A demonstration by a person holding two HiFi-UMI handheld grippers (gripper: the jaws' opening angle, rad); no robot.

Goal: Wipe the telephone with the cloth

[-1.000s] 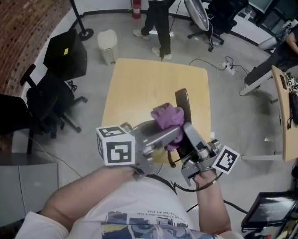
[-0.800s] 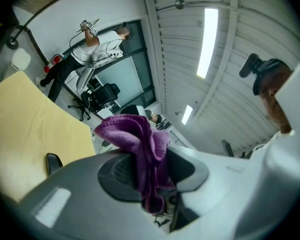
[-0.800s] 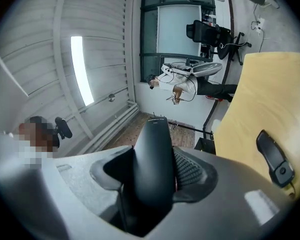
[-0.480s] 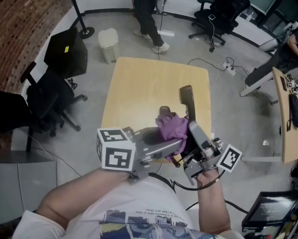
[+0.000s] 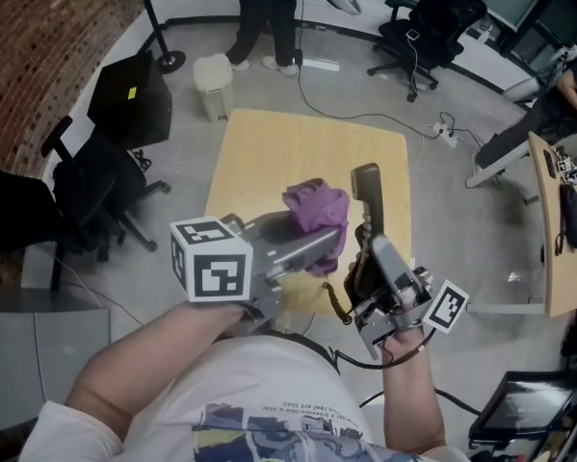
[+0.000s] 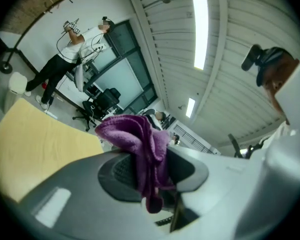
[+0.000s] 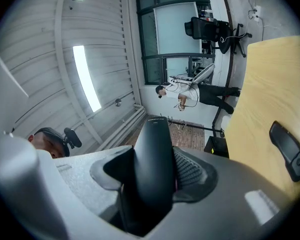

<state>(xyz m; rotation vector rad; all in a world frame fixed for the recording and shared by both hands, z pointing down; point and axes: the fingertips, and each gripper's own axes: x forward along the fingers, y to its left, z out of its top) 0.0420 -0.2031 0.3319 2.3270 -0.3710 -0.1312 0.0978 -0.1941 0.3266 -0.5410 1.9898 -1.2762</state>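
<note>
My left gripper (image 5: 328, 242) is shut on a bunched purple cloth (image 5: 317, 208), which hangs from between its pads (image 6: 139, 139). The cloth sits just left of a black telephone handset (image 5: 367, 186) and seems to touch its side. My right gripper (image 5: 373, 250) is shut on that handset, which stands up between its jaws (image 7: 155, 164) above the yellow table (image 5: 269, 157). A coiled cord (image 5: 338, 302) trails from the handset's lower end. The phone's base is hidden in the head view.
A black oblong object (image 7: 289, 150) lies on the table in the right gripper view. Around the table stand a white bin (image 5: 212, 85), a black box (image 5: 129, 104), office chairs (image 5: 95, 200), floor cables (image 5: 404, 123) and a standing person (image 5: 259, 17).
The left gripper has carried the cloth up and to the left beside the handset. The handset has shifted slightly right. The person behind the table has walked left.
</note>
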